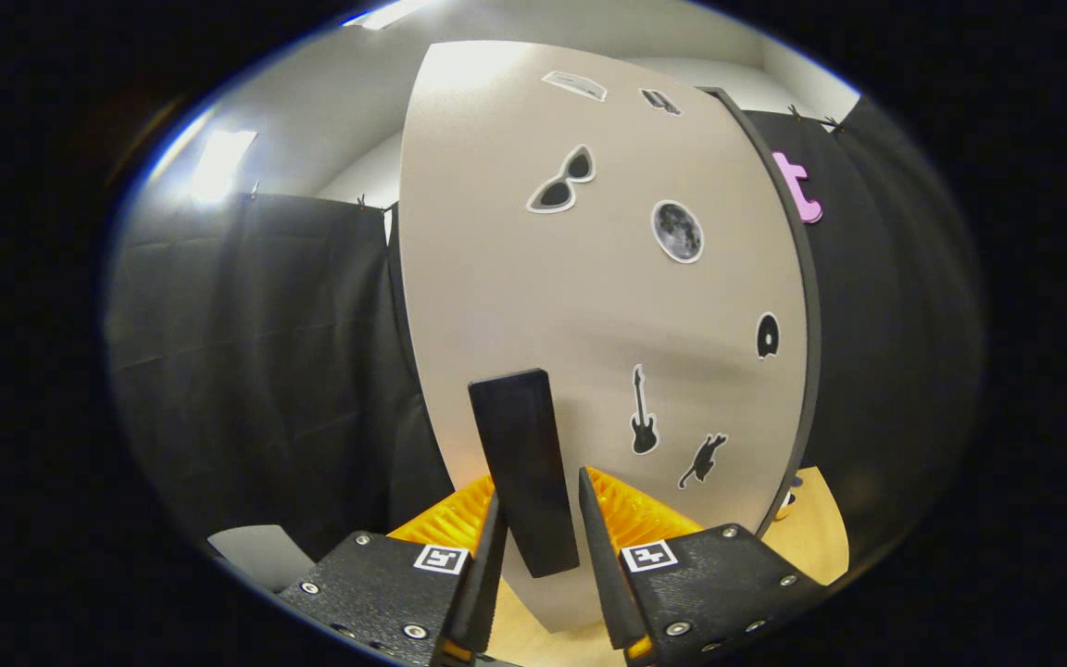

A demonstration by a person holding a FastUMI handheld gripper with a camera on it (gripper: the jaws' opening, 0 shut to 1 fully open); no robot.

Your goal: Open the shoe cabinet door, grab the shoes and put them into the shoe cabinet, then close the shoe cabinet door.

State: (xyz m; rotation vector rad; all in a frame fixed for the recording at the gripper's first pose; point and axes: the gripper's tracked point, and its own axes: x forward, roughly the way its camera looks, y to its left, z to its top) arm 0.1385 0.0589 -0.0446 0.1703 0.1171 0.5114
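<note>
Black cloth walls (256, 352) stand behind a beige sticker-covered cabinet door (543, 296). The gripper (538, 519) has its fingers around the door's black bar handle (526, 463); whether both press it, I cannot tell.

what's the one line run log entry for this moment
stage: door handling | tongs: straddling black door handle, contact unclear | cabinet door: pale, stickered, fronting view | shoes: not logged

the camera rides on the gripper (538, 519), looking forward along its fingers. it faces the cabinet door (589, 306) from very near, tilted slightly upward
</note>
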